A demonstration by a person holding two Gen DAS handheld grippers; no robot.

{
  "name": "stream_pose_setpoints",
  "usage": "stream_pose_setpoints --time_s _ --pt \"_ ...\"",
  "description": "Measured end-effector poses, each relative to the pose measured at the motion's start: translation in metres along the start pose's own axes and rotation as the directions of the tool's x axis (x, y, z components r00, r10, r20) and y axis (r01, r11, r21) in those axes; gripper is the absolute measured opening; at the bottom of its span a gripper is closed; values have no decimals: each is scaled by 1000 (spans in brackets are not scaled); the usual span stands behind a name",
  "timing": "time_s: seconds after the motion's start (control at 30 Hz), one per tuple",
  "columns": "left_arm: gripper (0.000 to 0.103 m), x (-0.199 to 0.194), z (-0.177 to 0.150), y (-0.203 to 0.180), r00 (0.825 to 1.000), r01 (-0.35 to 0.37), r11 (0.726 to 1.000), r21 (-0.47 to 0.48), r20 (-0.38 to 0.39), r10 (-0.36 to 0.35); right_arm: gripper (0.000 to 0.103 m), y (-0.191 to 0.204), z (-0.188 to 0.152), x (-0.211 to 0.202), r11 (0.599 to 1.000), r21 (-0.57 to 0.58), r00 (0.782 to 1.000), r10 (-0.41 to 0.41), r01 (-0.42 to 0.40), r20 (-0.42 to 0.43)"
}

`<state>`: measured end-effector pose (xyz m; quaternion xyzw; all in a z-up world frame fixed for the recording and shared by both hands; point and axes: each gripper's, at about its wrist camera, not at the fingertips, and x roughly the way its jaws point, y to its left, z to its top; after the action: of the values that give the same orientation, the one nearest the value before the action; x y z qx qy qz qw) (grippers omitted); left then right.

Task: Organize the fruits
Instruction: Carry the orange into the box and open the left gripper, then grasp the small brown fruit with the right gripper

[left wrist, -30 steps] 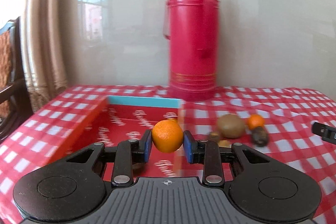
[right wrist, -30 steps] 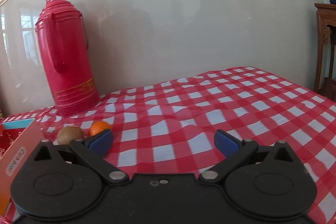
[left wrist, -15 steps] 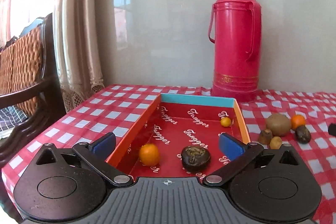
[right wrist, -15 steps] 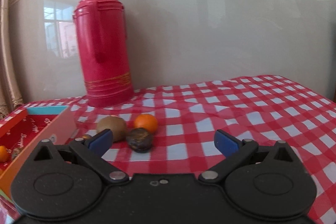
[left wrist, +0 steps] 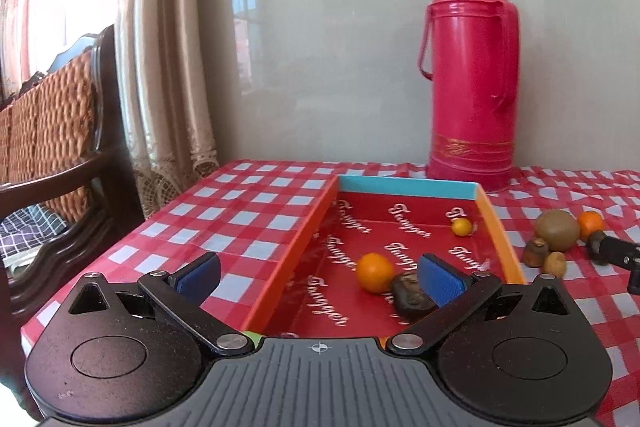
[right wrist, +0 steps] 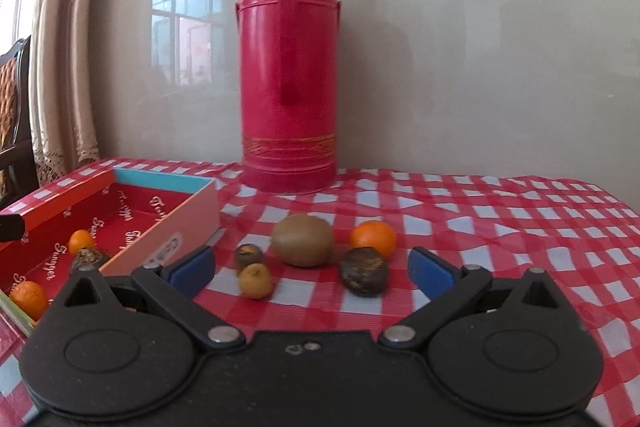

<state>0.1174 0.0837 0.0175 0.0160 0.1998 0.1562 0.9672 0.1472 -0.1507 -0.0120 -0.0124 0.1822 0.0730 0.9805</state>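
Hovering with jaws apart and nothing between them, the left tool faces the red box. Inside: an orange at 1 o'clock, touching a dark fruit. Right tool also gapes empty; kiwi at 12 o'clock, on the checkered surface, thermos behind.

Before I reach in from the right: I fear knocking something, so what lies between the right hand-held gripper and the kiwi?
In the right wrist view, only bare checked cloth lies between the open right hand-held gripper and the kiwi.
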Motion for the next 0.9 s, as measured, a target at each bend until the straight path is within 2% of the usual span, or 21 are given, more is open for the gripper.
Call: stream_pose_setpoints --time_s 0.23,0.33,0.4,0.47,0.6,0.77,0.83,0.87,0.9 --pt "103 6 -6 20 1000 -20 1000 -15 -17 20 97 18 2 11 999 -23 999 24 -25 -34" --pt "103 11 -10 29 999 -28 999 -35 -28 27 93 25 3 18 999 -37 999 22 -24 -49" --pt "103 14 -13 34 999 -25 998 -50 -44 23 87 29 4 22 999 -45 998 22 -25 -63" --pt "103 17 -15 37 999 -28 998 -58 -47 25 74 33 4 29 998 -54 996 26 -31 -89" --pt "103 20 -17 43 999 -19 997 -79 -50 15 62 39 4 42 996 -74 991 34 -44 -133" --pt "103 26 -18 53 998 -19 995 -100 -66 13 40 42 3 59 996 -80 981 15 -31 -191" --pt "103 29 -19 58 997 -22 992 -121 -75 13 36 40 2 67 997 -78 975 7 -25 -224" --pt "103 29 -20 62 997 -22 991 -131 -78 12 16 39 1 70 997 -72 971 13 -31 -240" --pt "103 30 -20 64 997 -23 990 -141 -82 11 17 38 1 71 997 -63 968 16 -33 -249"
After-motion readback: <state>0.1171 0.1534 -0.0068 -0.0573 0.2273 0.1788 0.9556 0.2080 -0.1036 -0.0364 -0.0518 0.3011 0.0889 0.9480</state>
